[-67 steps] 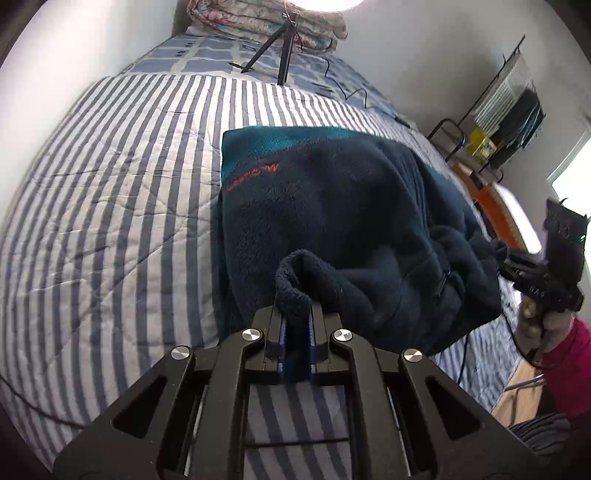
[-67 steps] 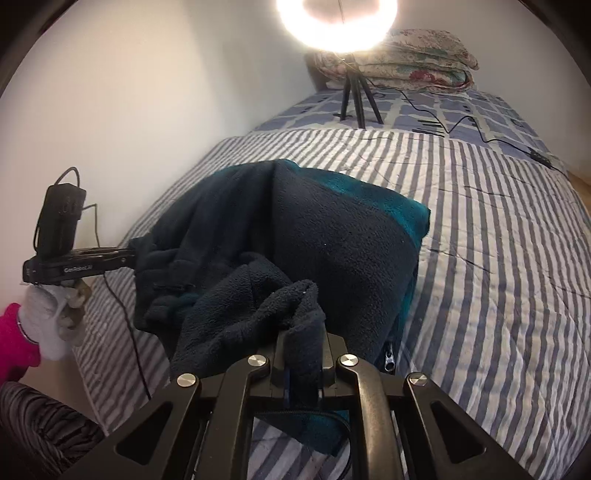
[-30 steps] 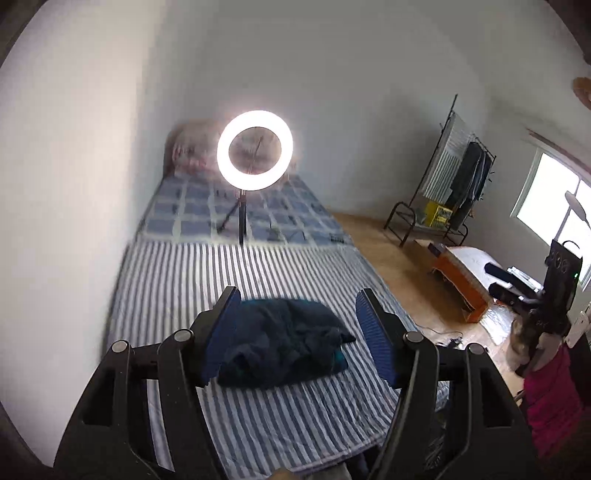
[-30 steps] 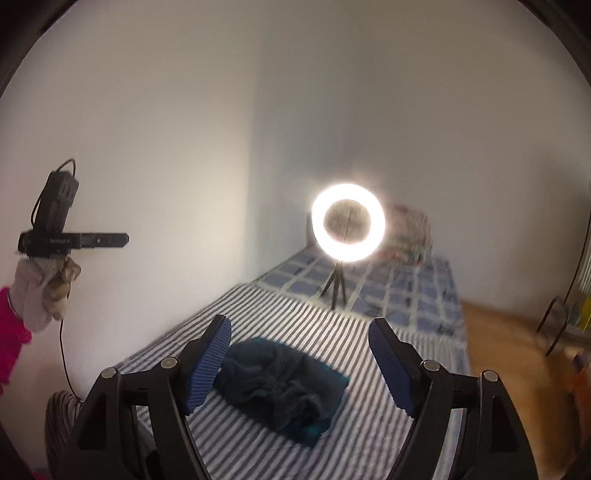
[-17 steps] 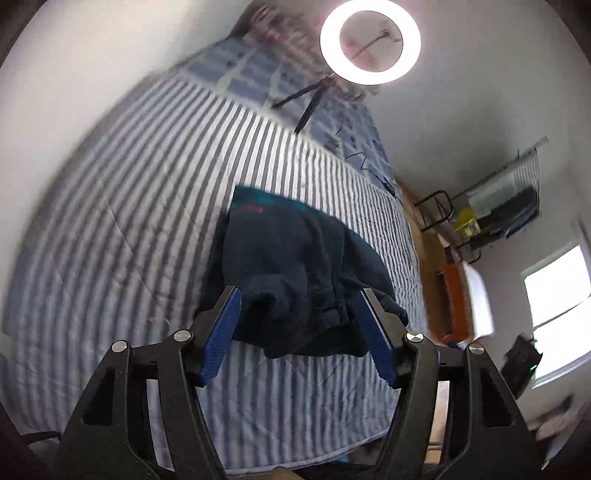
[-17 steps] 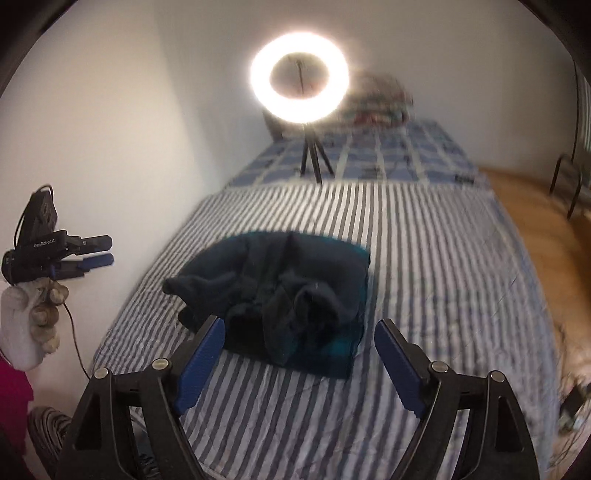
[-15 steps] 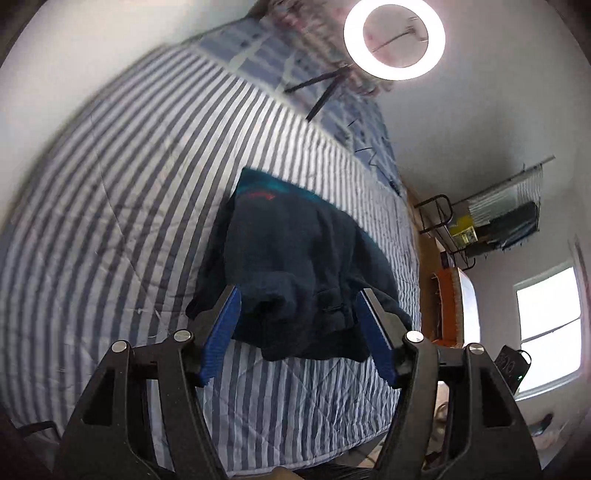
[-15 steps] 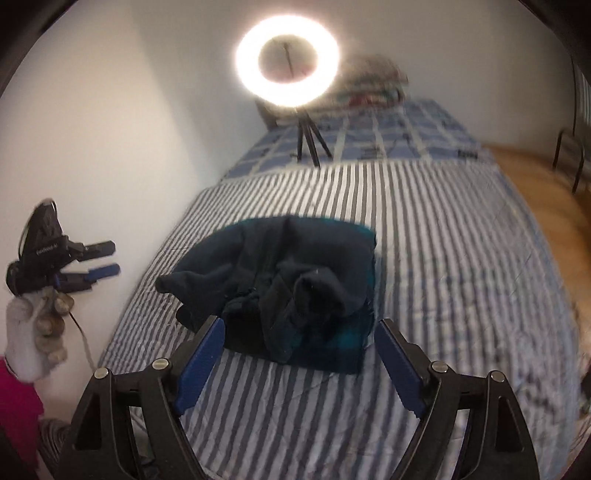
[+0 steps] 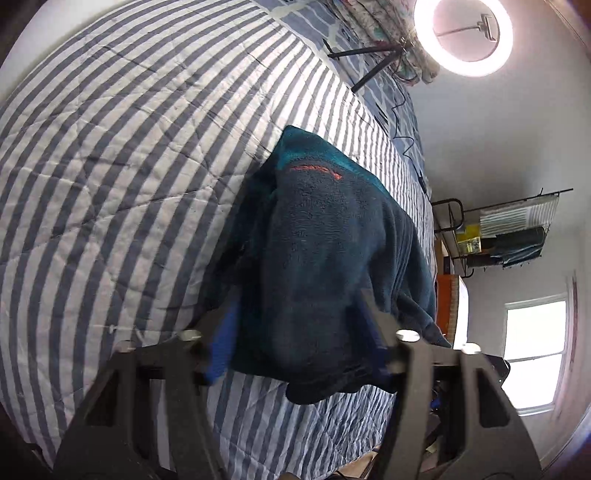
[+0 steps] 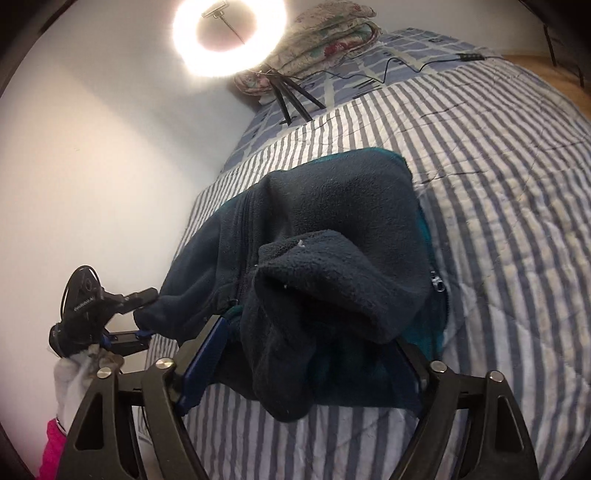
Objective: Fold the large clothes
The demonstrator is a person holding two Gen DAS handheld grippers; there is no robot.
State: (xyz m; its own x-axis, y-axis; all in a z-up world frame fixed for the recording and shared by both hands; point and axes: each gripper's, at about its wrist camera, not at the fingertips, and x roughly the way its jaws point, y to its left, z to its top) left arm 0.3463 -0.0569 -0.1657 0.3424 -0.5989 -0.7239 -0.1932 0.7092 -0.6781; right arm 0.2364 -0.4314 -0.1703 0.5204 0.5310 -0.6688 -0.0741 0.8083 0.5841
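Note:
A dark navy and teal fleece jacket (image 9: pixel 325 266) lies bunched and partly folded on the striped bed; it also shows in the right wrist view (image 10: pixel 332 251) with a sleeve end heaped on top and its zipper showing. My left gripper (image 9: pixel 301 341) is open, its jaws wide apart over the jacket's near edge, holding nothing. My right gripper (image 10: pixel 306 354) is open too, its jaws spread on either side of the heaped sleeve. In the right wrist view the left gripper (image 10: pixel 127 314) sits at the jacket's left corner.
The blue-and-white striped quilt (image 9: pixel 110 166) covers the bed. A ring light on a tripod (image 10: pixel 229 33) stands at the far end with folded bedding (image 10: pixel 325 29) and a cable (image 10: pixel 424 62). A clothes rack (image 9: pixel 509 229) and a window (image 9: pixel 535 350) are at the right.
Both grippers let go of the jacket and opened, lifted far back, then came down close to the jacket again. The jacket now lies bunched on the bed.

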